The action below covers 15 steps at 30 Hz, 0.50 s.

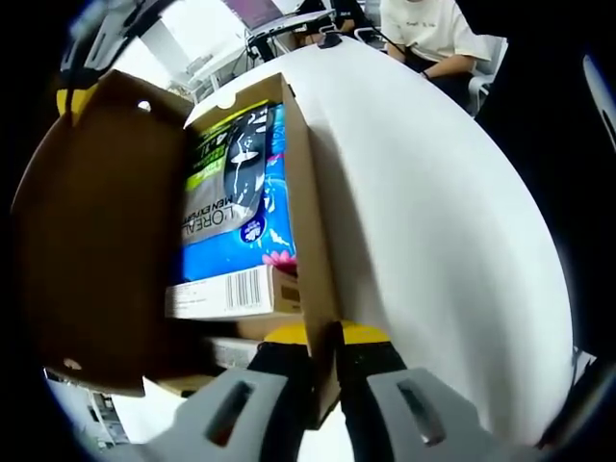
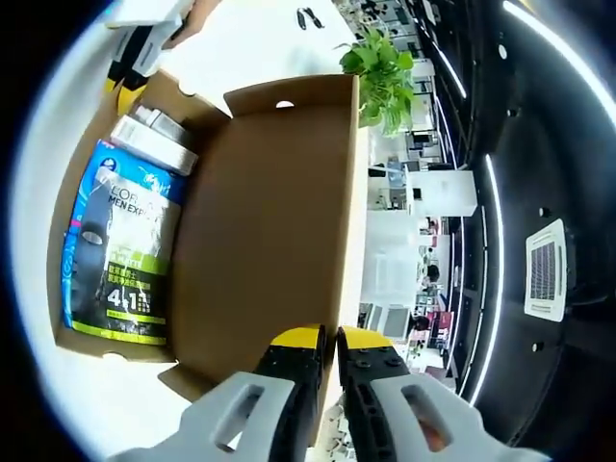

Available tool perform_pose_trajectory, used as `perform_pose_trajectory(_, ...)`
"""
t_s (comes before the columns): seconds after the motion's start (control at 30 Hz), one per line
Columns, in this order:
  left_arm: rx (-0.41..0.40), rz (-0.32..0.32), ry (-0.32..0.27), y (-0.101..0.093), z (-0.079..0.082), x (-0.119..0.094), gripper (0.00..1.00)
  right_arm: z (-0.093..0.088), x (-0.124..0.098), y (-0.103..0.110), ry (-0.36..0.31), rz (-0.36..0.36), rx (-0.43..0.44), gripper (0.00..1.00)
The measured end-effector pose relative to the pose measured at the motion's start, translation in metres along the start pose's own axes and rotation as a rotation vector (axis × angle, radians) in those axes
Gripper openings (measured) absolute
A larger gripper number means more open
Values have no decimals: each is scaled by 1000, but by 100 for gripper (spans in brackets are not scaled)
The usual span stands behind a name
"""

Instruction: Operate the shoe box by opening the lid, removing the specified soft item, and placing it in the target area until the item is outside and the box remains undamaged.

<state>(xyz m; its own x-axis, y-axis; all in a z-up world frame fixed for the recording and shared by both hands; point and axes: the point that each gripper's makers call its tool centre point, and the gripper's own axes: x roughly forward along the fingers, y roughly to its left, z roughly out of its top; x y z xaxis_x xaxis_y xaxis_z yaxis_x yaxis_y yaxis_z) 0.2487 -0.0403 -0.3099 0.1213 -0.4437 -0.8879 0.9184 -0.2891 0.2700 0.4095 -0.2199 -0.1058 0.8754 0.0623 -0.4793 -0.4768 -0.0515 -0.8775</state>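
Left gripper (image 1: 324,385): fingers clamped on box (image 1: 306,207) wall, steadying it. Right gripper (image 2: 327,385): fingers clamped on lid (image 2: 274,241) edge, holding it raised. Keep both grips light to avoid creasing cardboard. Blue packet (image 1: 231,192) lying inside, ahead of left fingers. Bare worktop (image 1: 433,221) beside box for placing.

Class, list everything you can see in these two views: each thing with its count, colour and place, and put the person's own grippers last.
Shoe box: one, brown cardboard, on the table, open.
Lid: one, brown, raised, edge between the right gripper's jaws.
Blue packet: one, blue, green and black, lying inside the box.
White carton: one, white with barcode, inside the box beside the packet.
Table: one, white, under the box.
Plant: one, green, behind the lid.
Seated person: one, pale shirt, far side of table.
Left gripper: shut on the box wall.
Right gripper: shut on the lid.
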Motion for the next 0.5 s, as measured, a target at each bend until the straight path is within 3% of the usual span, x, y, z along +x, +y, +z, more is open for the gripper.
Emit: perform_pose_trajectory(0.5, -4, -4, -5, 0, 0, 1, 7, -1, 8, 0, 10, 40, 7, 4)
